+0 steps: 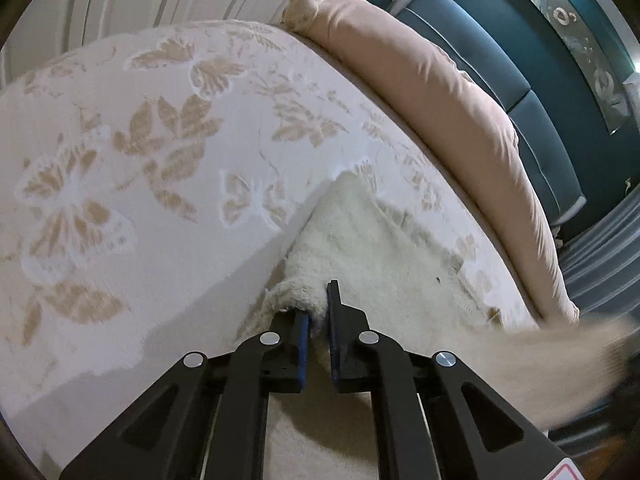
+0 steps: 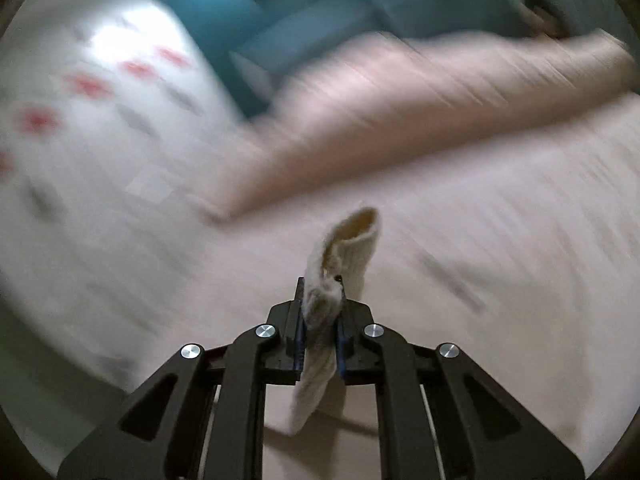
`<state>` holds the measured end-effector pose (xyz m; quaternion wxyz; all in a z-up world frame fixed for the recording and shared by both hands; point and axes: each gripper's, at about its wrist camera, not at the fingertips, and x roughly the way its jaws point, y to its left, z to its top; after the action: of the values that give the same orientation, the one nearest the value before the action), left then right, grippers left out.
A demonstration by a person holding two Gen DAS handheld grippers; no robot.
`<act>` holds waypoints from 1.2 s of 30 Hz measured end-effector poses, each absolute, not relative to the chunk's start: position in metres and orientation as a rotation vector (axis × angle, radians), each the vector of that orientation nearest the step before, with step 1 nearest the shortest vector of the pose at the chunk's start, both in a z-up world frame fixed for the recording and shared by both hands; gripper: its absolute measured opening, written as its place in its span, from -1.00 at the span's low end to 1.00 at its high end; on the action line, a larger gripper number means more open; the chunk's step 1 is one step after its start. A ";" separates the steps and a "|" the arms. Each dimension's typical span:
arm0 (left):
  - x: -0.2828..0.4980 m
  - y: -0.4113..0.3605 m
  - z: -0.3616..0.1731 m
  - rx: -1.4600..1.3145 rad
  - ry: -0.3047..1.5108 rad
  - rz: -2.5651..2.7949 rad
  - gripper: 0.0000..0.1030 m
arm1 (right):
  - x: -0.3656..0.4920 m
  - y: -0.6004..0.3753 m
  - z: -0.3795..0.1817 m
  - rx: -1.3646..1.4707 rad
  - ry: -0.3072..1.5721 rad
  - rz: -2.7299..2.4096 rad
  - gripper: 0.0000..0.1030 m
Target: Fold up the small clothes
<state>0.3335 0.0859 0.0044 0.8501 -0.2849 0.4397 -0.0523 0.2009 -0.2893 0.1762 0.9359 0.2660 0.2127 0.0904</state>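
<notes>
Both grippers' fingers clamp cream garment: left, right; pink bolster beyond.

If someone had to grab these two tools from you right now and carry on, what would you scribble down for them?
Left hand-held gripper: shut on the near edge of the cream fleecy cloth, most of which lies on the butterfly-patterned bedspread.
Right hand-held gripper: shut on a cream fabric piece, lifted clear of the bed; the end below the jaws hangs loose. That view is blurred.
I cannot tell whether both grippers hold the same garment.
Done: both grips made, no finished fold visible.
Left: bring the lifted part over, lay it flat, smooth it, release. A pink duvet is bunched along the far side; keep clear of it.
</notes>
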 end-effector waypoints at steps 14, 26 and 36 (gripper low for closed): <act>0.328 0.058 -0.024 -0.442 1.007 -0.099 -0.88 | 0.175 -0.389 0.010 0.748 0.800 -0.260 -0.80; 0.300 0.074 -0.009 -0.401 1.012 -0.179 -0.55 | 0.112 -0.377 0.025 0.637 0.811 -0.345 -0.47; 0.159 0.156 0.013 -0.320 1.121 -0.172 0.21 | -0.068 -0.333 0.022 0.595 0.937 -0.442 0.14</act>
<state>0.1589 0.1556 0.0131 0.8315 -0.1507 0.5285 -0.0812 -0.0680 -0.3334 0.0225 0.8269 0.2799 0.4411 -0.2081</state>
